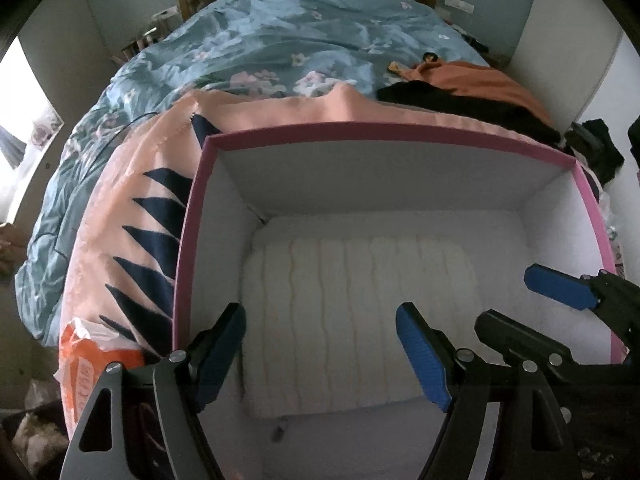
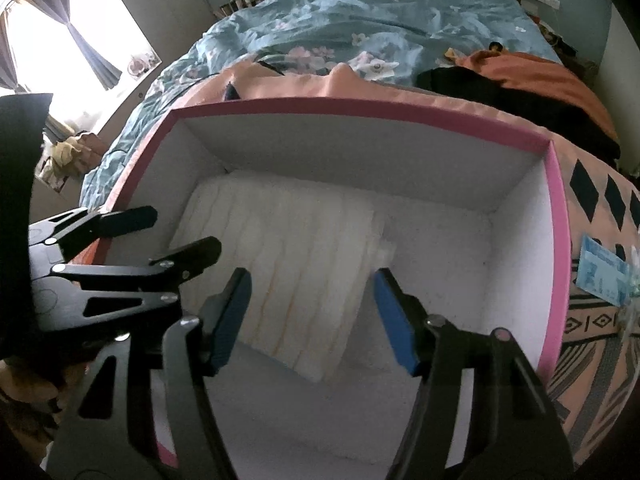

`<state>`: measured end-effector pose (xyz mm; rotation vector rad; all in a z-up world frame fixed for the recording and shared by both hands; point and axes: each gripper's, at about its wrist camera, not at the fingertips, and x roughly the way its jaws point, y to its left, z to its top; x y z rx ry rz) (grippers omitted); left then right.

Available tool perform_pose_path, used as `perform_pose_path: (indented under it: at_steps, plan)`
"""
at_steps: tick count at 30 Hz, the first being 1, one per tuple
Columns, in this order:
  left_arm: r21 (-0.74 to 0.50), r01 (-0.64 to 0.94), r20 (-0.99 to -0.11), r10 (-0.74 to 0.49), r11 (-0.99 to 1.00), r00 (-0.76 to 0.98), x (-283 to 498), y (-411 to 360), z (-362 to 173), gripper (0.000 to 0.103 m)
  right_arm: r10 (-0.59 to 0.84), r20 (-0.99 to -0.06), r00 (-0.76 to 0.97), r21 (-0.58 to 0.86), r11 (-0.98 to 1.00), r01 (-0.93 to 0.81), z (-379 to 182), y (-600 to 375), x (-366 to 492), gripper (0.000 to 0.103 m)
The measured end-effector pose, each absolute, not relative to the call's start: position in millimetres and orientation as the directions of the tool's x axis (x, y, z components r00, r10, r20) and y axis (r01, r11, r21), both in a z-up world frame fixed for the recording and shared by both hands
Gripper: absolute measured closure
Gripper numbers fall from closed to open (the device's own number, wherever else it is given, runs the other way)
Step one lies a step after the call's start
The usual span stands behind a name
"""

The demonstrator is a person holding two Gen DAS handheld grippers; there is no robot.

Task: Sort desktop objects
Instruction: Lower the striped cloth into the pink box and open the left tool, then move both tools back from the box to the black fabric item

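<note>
You are looking down over a bed (image 1: 280, 40) covered by a blue floral duvet, its long axis running away from you toward the far headboard, with a peach cloth (image 1: 132, 216) patterned in dark triangles spread across the near end. On that cloth sits the pink-rimmed box (image 1: 360, 130), open side up, white inside, its long side running left to right in front of you. Inside it lies the white pack of pads (image 1: 360, 320), flat on the box floor and pushed toward the left wall; its ridges run near to far, and in the right wrist view its far left corner sits against the back wall while its near edge angles a little to the right. Both of your grippers point down into the box. Your left gripper (image 1: 320, 352) stands wide, blue pads well apart, above the near half of the pack and holding nothing; whether a pad touches the wrapping you cannot tell. Your right gripper (image 2: 312, 316) is also wide and empty, its jaws straddling the pack's near right corner. Orange and black clothes (image 1: 472, 92) lie far right on the duvet.
</note>
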<state>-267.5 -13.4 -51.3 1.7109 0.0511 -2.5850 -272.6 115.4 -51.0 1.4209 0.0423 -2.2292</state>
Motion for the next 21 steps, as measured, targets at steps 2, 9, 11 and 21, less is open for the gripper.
perform_pose_path:
  at_steps: [2, 9, 11, 21]
  plan:
    - [-0.016, 0.053, -0.918, -0.006, -0.998, -0.396, -267.3, -15.4, -50.6, 0.025, -0.375, -0.863, -0.340, 0.220, -0.883, 0.414, -52.2, 114.2, -274.9, 0.038]
    - [-0.039, 0.015, -0.909, 0.029, -0.999, -0.416, -254.7, -12.7, -48.6, 0.025, -0.389, -0.854, -0.346, 0.232, -0.879, 0.416, -55.8, 118.6, -266.7, 0.038]
    - [-0.060, -0.003, -0.904, 0.055, -0.998, -0.423, -248.6, -12.4, -46.8, 0.025, -0.391, -0.852, -0.348, 0.231, -0.877, 0.421, -55.8, 120.9, -260.1, 0.038]
    - [-0.152, -0.077, -0.829, 0.170, -0.985, -0.534, -192.1, -22.7, -11.5, 0.024, -0.477, -0.791, -0.382, 0.272, -0.835, 0.479, -27.3, 131.3, -210.7, 0.037]
